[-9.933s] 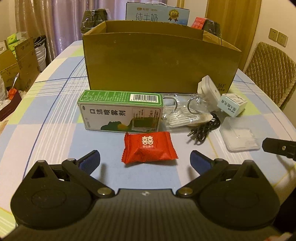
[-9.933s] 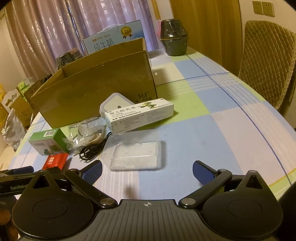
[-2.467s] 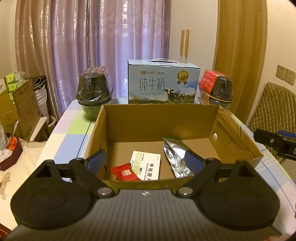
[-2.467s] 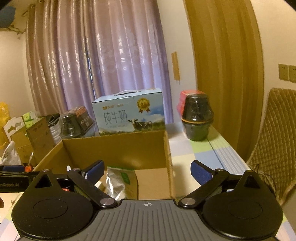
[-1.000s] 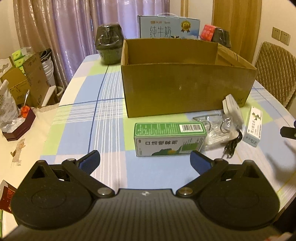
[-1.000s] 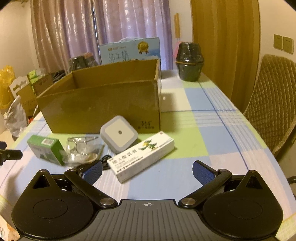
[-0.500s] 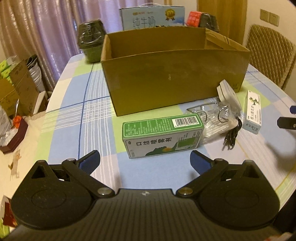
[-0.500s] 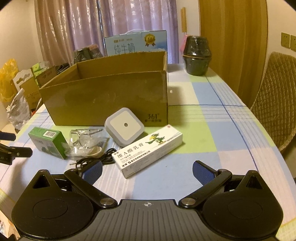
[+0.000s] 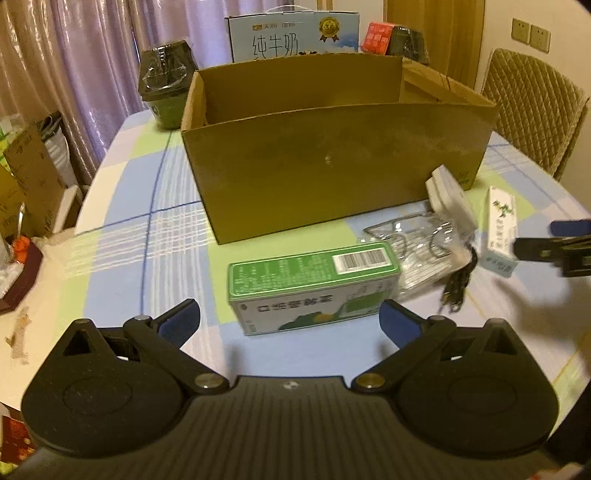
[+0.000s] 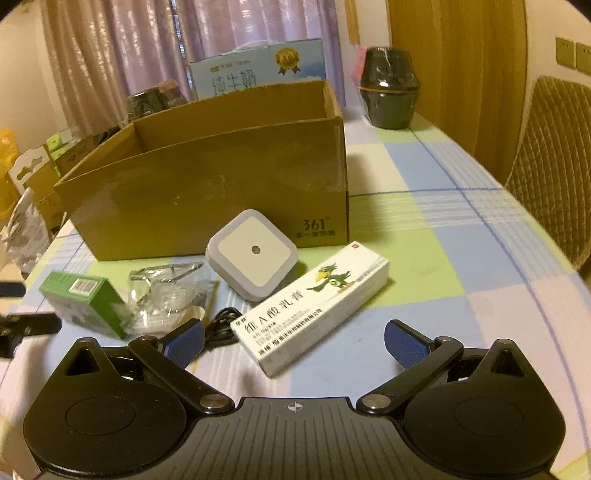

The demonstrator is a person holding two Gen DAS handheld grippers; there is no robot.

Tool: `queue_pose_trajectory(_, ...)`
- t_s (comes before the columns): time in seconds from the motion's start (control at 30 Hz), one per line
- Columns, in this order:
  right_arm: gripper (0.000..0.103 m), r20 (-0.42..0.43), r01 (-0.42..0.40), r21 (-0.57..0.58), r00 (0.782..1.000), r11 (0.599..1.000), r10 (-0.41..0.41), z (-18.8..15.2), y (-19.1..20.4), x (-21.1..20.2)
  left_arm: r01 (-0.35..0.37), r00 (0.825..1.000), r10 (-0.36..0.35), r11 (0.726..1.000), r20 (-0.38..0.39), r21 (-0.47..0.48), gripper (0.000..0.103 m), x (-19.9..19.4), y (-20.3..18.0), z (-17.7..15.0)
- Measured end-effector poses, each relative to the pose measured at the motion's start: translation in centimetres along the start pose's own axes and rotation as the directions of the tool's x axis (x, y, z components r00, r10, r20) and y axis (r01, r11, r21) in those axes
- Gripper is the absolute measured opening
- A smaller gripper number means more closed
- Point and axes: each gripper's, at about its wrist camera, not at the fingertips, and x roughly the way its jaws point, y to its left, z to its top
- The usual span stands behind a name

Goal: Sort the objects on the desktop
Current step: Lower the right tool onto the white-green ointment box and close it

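Note:
A green medicine box [image 9: 314,284] [image 10: 86,299] lies on the checked tablecloth, just ahead of my open left gripper [image 9: 290,321], whose fingers straddle its near face without touching. My right gripper [image 10: 295,341] is open too, with the near end of a long white ointment box [image 10: 314,306] [image 9: 500,230] between its fingers. Behind stand a square white night light [image 10: 253,254] [image 9: 447,192], a clear bag of metal rings [image 10: 166,288] [image 9: 421,240] and a black cable [image 10: 221,328] [image 9: 458,284]. The open cardboard box [image 9: 332,166] [image 10: 207,192] stands behind them; its inside is hidden.
A blue milk carton [image 9: 293,33] [image 10: 258,70] and dark wrapped pots [image 9: 168,86] [image 10: 389,88] stand behind the cardboard box. A quilted chair [image 9: 533,110] [image 10: 550,166] is at the right. Boxes and bags [image 9: 26,177] crowd the floor to the left of the table.
Both grippers came away from above the cardboard box and dropped toward the table. The left has closed in on the green box, the right on the white ointment box. Both stay open.

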Motion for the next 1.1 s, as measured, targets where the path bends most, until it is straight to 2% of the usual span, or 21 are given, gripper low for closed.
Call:
queue_pose_trajectory(0.13, 0.101, -0.011, 0.022, 0.035, 1.0, 0.999, -0.021, 0.5, 0.2, 1.5, 0.04, 0.999, -0.04, 0.999, -0.019, -0.012, 0.096, -0.3, -0.8, -0.4)
queue_pose_trajectory(0.3, 0.098, -0.02, 0.036, 0.028, 0.999, 0.999, -0.036, 0.8, 0.4, 2.9, 0.114, 0.993, -0.114, 0.993, -0.017, 0.007, 0.095, -0.9, -2.6, -1.3)
queue_pose_trajectory(0.43, 0.078, -0.05, 0.032, 0.022, 0.998, 0.999, -0.031, 0.6, 0.4, 3.8, 0.157, 0.988, -0.157, 0.987, 0.0, 0.039, 0.095, -1.0, -4.2, -1.5)
queue_pose_trajectory(0.6, 0.06, -0.064, 0.038, -0.005, 0.997, 0.999, -0.038, 0.2, 0.2, 3.1, 0.183, 0.983, -0.184, 0.982, 0.019, 0.054, 0.095, -0.7, -5.8, -1.2)
queue_pose_trajectory(0.67, 0.05, -0.071, 0.048, -0.007, 0.996, 0.999, -0.048, 0.1, -0.2, 2.5, 0.183, 0.982, -0.185, 0.981, 0.024, 0.064, 0.095, -0.5, -6.4, -1.1)
queue_pose_trajectory(0.77, 0.041, -0.076, 0.071, -0.002, 0.995, 0.998, -0.071, -0.1, -1.0, 1.3, 0.178, 0.983, -0.181, 0.981, 0.029, 0.081, 0.094, -0.2, -7.6, -1.0)
queue_pose_trajectory(0.87, 0.037, -0.077, 0.094, 0.005, 0.993, 0.996, -0.094, -0.2, -1.8, 0.1, 0.181, 0.983, -0.183, 0.98, 0.013, 0.085, 0.089, 0.5, -8.6, -0.9)
queue_pose_trajectory(1.1, 0.037, -0.067, 0.125, 0.028, 0.99, 0.992, -0.123, -0.9, -3.3, -1.9, 0.184, 0.983, -0.18, 0.976, -0.044, 0.115, 0.073, 2.9, -11.2, -0.6)
